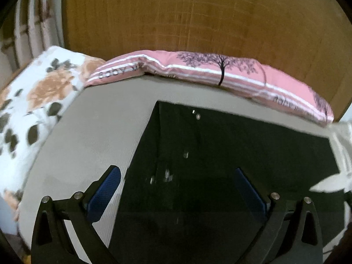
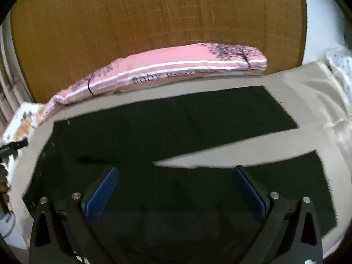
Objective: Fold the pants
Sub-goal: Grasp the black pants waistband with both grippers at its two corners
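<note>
Black pants (image 2: 167, 132) lie spread flat on a beige bed sheet (image 2: 308, 92), waistband to the left and the two legs stretching right with a wedge of sheet between them. In the left wrist view the waist end of the pants (image 1: 220, 154) shows, with small metal buttons. My left gripper (image 1: 177, 176) is open and empty, above the waist's left edge. My right gripper (image 2: 175, 176) is open and empty, above the crotch area and the near leg.
A pink pillow with tree print (image 2: 176, 70) lies along the wooden headboard (image 2: 154, 11). A floral pillow (image 1: 33, 101) sits at the left. The sheet (image 1: 88, 132) borders the pants. A white object (image 1: 334, 182) shows at the right edge of the left wrist view.
</note>
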Motion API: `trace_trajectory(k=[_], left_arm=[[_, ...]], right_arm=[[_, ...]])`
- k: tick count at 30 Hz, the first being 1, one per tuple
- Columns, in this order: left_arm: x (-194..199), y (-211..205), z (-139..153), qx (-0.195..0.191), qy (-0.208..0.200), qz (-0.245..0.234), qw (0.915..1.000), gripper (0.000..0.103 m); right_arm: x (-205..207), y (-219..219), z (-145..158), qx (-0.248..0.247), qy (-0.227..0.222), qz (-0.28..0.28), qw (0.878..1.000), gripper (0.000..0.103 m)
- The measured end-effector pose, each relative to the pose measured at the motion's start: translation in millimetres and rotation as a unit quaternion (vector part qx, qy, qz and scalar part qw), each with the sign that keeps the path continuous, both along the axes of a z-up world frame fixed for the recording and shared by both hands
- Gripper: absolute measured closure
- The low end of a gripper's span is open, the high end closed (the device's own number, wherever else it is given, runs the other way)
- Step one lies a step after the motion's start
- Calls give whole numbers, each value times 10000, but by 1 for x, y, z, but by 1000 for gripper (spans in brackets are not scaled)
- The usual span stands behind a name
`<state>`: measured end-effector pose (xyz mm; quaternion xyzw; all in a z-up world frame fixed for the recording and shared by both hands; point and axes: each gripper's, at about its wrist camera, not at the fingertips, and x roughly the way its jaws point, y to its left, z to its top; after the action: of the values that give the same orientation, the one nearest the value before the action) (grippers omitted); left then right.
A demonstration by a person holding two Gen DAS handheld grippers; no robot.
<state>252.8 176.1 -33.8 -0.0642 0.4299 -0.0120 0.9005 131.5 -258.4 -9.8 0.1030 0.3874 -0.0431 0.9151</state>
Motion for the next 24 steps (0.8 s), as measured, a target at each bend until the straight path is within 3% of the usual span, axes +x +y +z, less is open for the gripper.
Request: trace_trajectory(k=[5,13,15,20,24], left_arm=[[53,21,-12,-601,189,-93,9980,27],[125,47,-43,-1806,747,-147,9806,39],[137,53,-51,-1939,877,-81,9771,41],[155,62,-70,-2375,1139,-78,9647,56],[164,63,-78,-2283,1238,-158,9656,60]], right_arm=[[43,2,-12,135,167,-14,9998,1],[83,3,-40,431,494,13,9978,1],[88,2,-47,452,519,-37,9976,1],[102,0,-59,470,649,-94,9967,1],[113,-1,-63,461,651,-105,9968,1]])
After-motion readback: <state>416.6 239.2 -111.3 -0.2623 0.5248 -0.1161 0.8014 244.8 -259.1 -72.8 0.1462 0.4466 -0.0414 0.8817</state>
